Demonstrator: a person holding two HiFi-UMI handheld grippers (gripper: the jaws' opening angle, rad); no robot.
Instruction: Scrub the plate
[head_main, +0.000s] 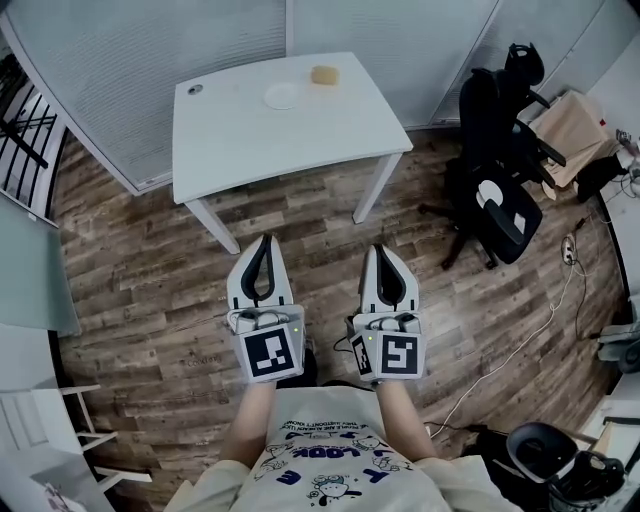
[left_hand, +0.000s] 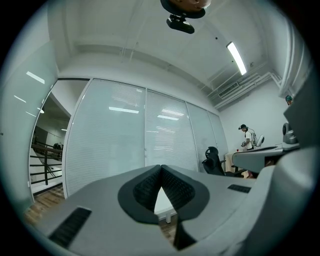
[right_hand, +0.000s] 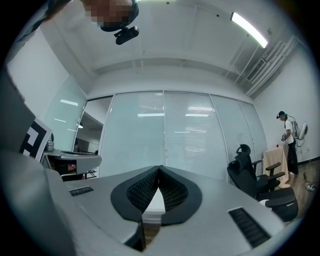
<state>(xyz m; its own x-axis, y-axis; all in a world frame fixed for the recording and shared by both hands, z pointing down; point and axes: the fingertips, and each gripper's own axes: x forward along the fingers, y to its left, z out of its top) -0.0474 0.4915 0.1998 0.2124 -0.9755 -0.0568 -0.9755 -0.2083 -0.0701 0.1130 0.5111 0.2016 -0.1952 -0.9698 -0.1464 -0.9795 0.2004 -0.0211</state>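
Round plate (head_main: 283, 95) flat on table (head_main: 300, 135), left hand-held gripper (head_main: 265, 240) clenched empty, right hand-held gripper (head_main: 381, 249) likewise

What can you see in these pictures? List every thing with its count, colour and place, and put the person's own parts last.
table: one, white, ahead of the person
plate: one, white, on the table's far side
sponge: one, yellowish, on the table, right of the plate and apart from it
office chair: one, black, right of the table
floor: one, brown wood planks, under everything
bystander: one, white top, far right of the room
left gripper: one, grey, shut and empty, short of the table
right gripper: one, grey, shut and empty, beside the left gripper
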